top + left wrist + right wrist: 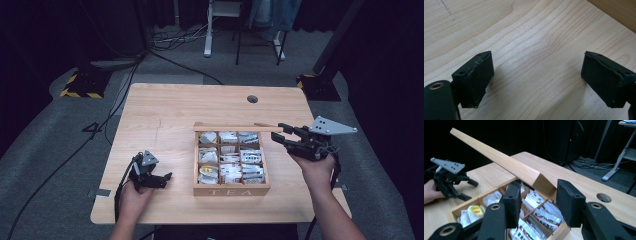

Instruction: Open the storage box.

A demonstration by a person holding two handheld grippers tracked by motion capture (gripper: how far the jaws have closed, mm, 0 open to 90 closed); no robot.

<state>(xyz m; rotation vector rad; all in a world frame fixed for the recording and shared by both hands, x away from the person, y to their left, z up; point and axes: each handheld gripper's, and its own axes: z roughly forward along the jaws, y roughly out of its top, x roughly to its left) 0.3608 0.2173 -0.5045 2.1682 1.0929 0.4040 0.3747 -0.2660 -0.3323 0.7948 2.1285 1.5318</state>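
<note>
A wooden box marked TEA (231, 190) stands on the table, its compartments full of tea bags (230, 160). Its lid (235, 128) is swung up off the box along the far side. My right gripper (281, 132) is at the lid's right end. In the right gripper view the lid (506, 162) slants up to the left, and its near corner sits between the right gripper's (539, 192) two pads, which press on it. My left gripper (162, 179) rests on the table left of the box. Its jaws (536, 72) stand wide apart over bare wood.
A round cable hole (252, 99) sits in the table (150, 110) behind the box. Past the far edge are dark floor, cables and desk legs (207, 30). The left gripper (470, 190) also shows far off in the right gripper view.
</note>
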